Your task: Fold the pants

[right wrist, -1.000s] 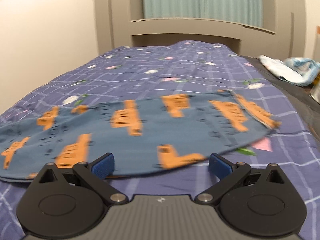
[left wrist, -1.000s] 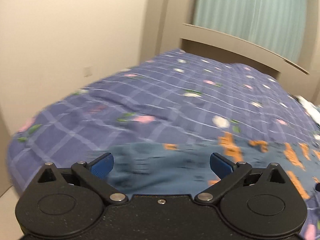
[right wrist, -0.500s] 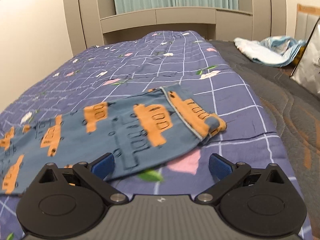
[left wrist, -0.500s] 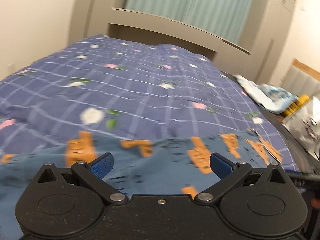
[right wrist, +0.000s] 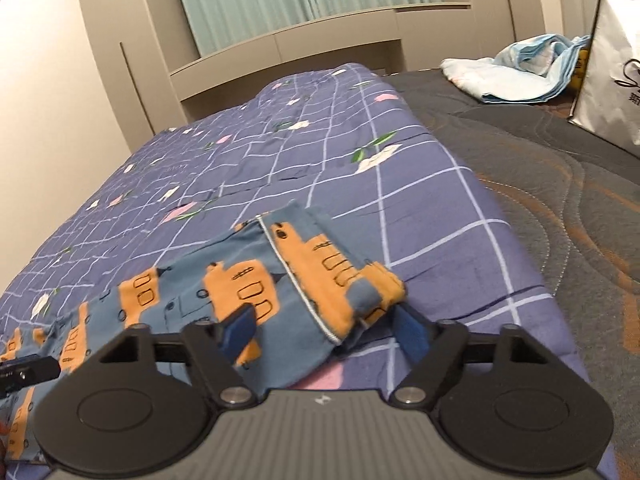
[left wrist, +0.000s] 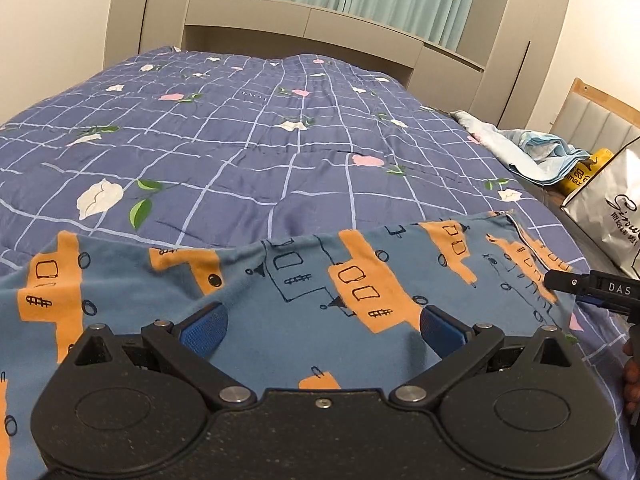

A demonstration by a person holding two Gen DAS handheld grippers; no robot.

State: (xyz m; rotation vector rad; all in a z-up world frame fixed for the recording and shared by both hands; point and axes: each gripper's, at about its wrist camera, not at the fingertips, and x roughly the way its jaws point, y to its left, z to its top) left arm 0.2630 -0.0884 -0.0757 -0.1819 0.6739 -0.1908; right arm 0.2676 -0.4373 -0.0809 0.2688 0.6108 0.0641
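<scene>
Now the pants point(left wrist: 304, 280) lie flat on the quilt point(left wrist: 248, 152), long axis running crosswise ahead of both tools, their hem end between the closing jaws of the right gripper point(right wrist: 324, 330) (pads not yet pressing), while the left gripper point(left wrist: 322, 326) gapes empty over mid-leg

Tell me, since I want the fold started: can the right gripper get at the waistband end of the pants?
Probably yes. The right gripper already straddles the pants' waistband, its jaws closing around it, pads not yet pressing. Nothing lies in the way.
</scene>
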